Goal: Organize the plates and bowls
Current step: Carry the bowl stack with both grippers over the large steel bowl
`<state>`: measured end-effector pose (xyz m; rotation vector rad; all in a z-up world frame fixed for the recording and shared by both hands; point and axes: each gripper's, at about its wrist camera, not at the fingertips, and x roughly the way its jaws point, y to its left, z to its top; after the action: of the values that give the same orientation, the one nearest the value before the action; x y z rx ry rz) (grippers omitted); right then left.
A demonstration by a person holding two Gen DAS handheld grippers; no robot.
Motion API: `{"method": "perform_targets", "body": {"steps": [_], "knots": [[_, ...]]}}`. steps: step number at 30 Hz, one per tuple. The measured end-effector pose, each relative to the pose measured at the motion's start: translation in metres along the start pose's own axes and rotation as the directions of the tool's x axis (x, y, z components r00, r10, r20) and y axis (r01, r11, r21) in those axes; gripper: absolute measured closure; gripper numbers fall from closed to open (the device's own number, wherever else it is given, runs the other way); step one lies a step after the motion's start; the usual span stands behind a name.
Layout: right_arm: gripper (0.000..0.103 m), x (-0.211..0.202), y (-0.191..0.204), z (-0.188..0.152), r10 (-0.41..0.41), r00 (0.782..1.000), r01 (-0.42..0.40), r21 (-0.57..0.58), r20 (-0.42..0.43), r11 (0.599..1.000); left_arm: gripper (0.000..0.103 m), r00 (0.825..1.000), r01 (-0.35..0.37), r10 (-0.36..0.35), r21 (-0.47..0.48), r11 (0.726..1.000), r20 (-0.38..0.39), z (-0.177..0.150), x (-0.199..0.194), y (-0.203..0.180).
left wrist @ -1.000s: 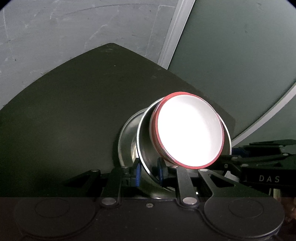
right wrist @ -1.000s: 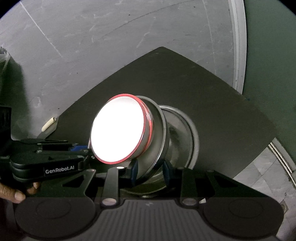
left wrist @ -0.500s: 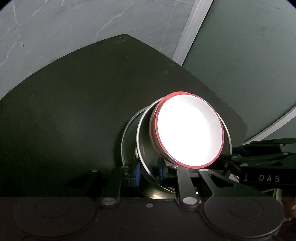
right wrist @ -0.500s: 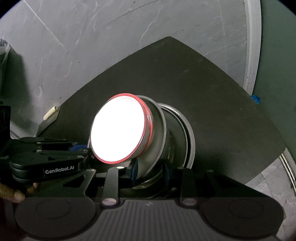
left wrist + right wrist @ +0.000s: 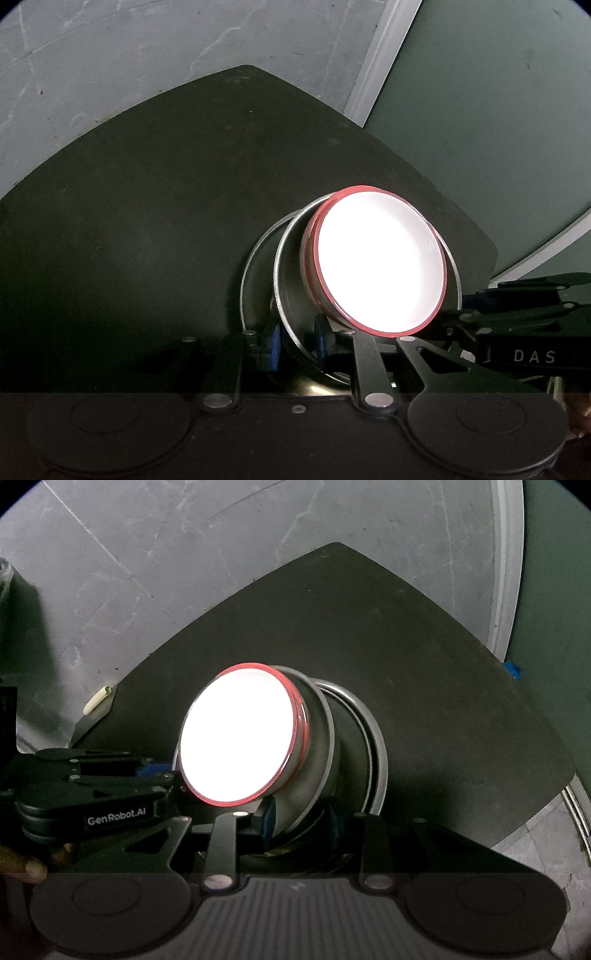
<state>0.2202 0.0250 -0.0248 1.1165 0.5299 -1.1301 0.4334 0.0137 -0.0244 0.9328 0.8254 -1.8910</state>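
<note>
1. Left gripper (image 5: 295, 343) — blue pads pinch the rim of the steel bowl (image 5: 291, 288), over the dark table (image 5: 147, 221).
2. Red-rimmed white bowl (image 5: 380, 262) nests tilted inside the steel bowl.
3. Right gripper (image 5: 301, 825) clamps the stack's steel rim — a steel plate (image 5: 376, 746) lies behind.

The inside of your red-rimmed dish (image 5: 380, 262) is blown out to plain white in both wrist views, so you can read nothing in it. Below that dish, the steel bowl (image 5: 295, 295) hides its lower wall behind the gripper linkages. Left of the dish in the right wrist view, your hand (image 5: 26, 867) is cut by the frame edge, and a small pale object (image 5: 96, 698), possibly a stub, is too small to tell.
</note>
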Motion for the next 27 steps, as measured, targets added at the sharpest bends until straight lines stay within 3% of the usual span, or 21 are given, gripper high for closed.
{"method": "perform_targets", "body": {"steps": [27], "knots": [[0.071,0.0011,-0.0016,0.0008,-0.005,1.0,0.005,0.014,0.009,1.0,0.083,1.0,0.015,-0.015,0.0,1.0,-0.006,0.0006,0.0043,0.0038]]}}
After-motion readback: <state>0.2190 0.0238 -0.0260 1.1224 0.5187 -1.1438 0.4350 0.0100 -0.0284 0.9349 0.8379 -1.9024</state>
